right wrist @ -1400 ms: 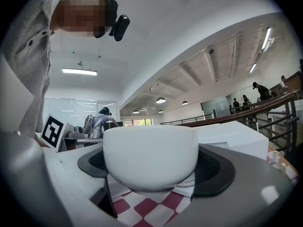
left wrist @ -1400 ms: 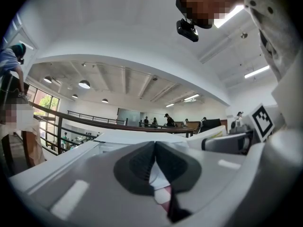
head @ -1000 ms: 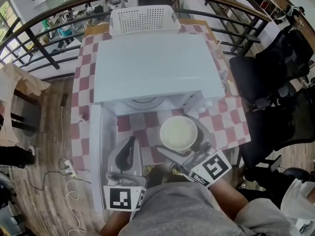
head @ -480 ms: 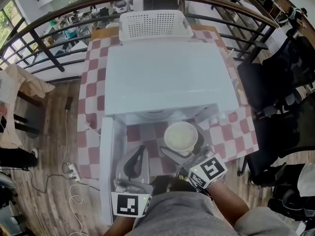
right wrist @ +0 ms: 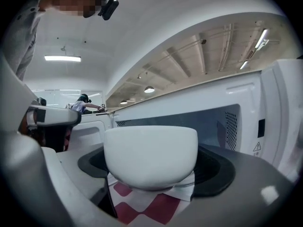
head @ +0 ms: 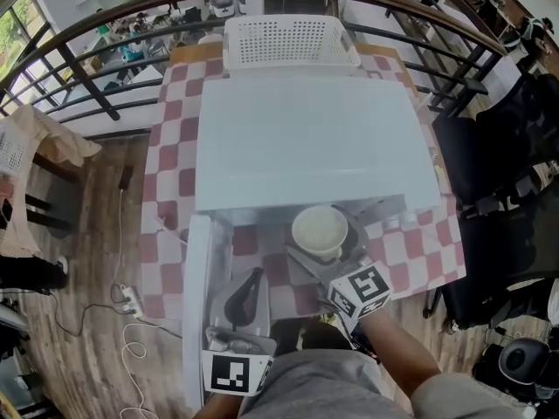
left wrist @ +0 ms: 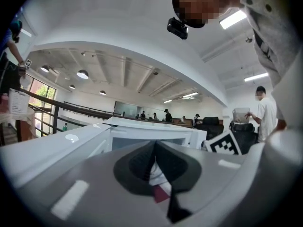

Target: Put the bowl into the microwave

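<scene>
The microwave's white door [head: 197,304] stands swung open at the left, over the red-and-white checked cloth [head: 170,147] on the desk. Just right of it lies the left hand-held gripper [head: 253,273]. Its own view shows what the head view cannot: the dark ribbed pads meet at their tips with nothing held, and only a sliver of cloth shows through the gap below them.

Next comes the bowl [head: 320,230], round, smooth and plain white. It sits at the open mouth of the microwave [head: 306,138], right at the front edge of the oven's flat white top. The right hand-held gripper [head: 321,241] is clamped on it, one dark curved pad at each side. From above the bowl shows its pale inside. The right gripper view shows instead its rounded outer wall, checked cloth beneath it, and the oven's front face with a perforated vent and a warning label at the right. A white lattice basket [head: 288,40] stands behind the microwave.
</scene>
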A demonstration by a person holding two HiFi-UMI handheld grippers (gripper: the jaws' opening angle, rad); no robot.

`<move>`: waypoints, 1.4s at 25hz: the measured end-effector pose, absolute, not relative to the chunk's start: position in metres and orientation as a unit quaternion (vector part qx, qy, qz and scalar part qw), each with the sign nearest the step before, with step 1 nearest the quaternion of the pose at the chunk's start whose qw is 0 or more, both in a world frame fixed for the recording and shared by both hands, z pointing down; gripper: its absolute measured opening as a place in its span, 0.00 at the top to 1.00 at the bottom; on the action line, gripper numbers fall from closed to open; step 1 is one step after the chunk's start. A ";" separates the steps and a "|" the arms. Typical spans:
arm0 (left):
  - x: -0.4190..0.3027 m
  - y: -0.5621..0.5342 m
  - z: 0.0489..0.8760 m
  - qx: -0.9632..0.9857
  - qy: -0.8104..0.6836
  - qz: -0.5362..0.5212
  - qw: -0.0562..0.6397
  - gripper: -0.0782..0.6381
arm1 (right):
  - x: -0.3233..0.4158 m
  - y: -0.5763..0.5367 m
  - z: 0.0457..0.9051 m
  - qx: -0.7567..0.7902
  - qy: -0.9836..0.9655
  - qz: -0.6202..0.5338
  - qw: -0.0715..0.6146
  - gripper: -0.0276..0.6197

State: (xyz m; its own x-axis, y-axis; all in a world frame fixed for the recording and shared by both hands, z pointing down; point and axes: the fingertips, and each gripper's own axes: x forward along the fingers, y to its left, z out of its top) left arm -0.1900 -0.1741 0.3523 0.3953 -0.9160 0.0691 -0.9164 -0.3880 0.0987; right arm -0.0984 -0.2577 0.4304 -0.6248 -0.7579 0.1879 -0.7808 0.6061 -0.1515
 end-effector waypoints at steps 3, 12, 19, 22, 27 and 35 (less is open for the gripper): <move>-0.193 -0.177 0.357 0.829 -0.555 0.004 0.064 0.88 | -0.101 -0.268 0.443 0.436 -0.891 0.111 0.061 0.16; -0.194 -0.184 0.367 0.826 -0.559 0.004 0.080 0.88 | -0.112 -0.298 0.470 0.449 -0.883 0.107 0.084 0.16; -0.192 -0.181 0.376 0.827 -0.554 0.012 0.094 0.87 | -0.124 -0.327 0.492 0.453 -0.878 0.101 0.120 0.16; -0.195 -0.181 0.379 0.824 -0.558 0.014 0.100 0.88 | -0.130 -0.338 0.497 0.448 -0.879 0.094 0.133 0.16; -0.197 -0.182 0.379 0.822 -0.559 0.017 0.108 0.88 | -0.133 -0.355 0.507 0.451 -0.874 0.090 0.158 0.16; -0.198 -0.184 0.381 0.821 -0.560 0.016 0.111 0.88 | -0.130 -0.366 0.518 0.472 -0.854 0.081 0.203 0.17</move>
State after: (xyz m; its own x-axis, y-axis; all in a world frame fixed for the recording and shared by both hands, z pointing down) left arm -0.1977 -0.1839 0.3814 0.3725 -0.9157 0.1508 -0.9228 -0.3484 0.1645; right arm -0.1302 -0.3664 0.5175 -0.4714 -0.7733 0.4239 -0.8393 0.5410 0.0537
